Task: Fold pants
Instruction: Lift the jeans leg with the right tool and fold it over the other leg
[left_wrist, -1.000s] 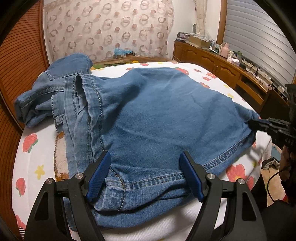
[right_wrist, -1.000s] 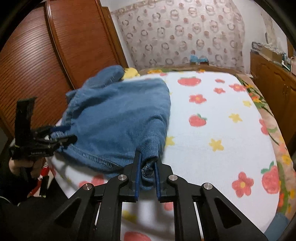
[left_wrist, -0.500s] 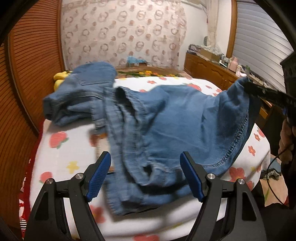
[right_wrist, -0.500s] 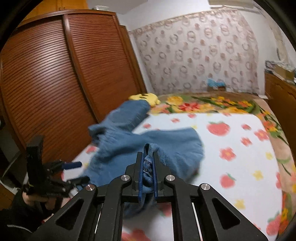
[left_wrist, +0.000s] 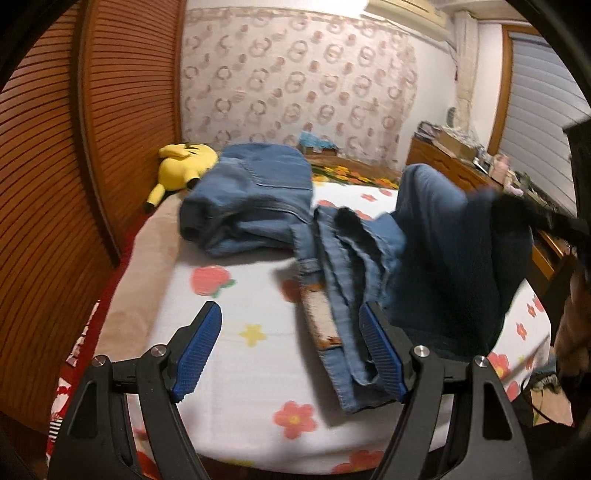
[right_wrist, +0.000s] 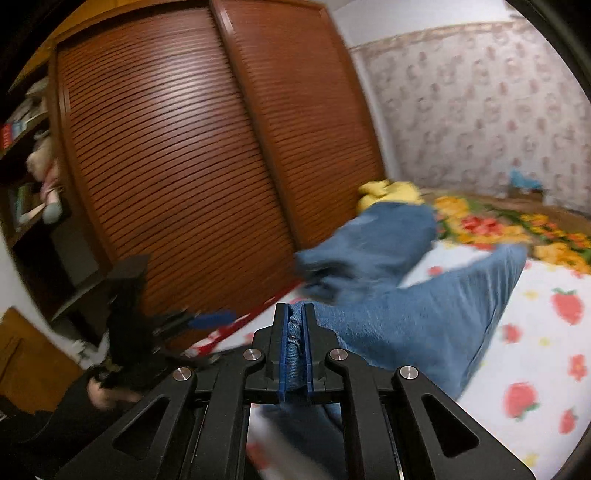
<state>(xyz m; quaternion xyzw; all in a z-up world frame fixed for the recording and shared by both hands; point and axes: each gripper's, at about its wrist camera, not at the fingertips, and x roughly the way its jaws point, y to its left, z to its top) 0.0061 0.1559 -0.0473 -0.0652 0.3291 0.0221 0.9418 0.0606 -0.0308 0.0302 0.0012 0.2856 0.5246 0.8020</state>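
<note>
Blue denim pants (left_wrist: 332, 240) lie crumpled on a white flower-print bed (left_wrist: 236, 295). The waist end is bunched at the back. One leg is lifted off the bed at the right. My left gripper (left_wrist: 291, 350) is open and empty above the sheet, its right finger beside a hem. My right gripper (right_wrist: 294, 347) is shut on a pant hem and holds the lifted leg (right_wrist: 424, 317) up. It also shows at the right of the left wrist view (left_wrist: 546, 218), and the open left gripper (right_wrist: 207, 319) shows in the right wrist view.
A yellow plush toy (left_wrist: 183, 166) lies at the bed's far left corner. A slatted wooden wardrobe (right_wrist: 203, 155) stands along the bed's left side. A wooden sideboard (left_wrist: 458, 166) with clutter stands on the right.
My right gripper has lifted its pant leg high off the bed and swung left. My left gripper has drawn back from the hem it straddled and now holds nothing.
</note>
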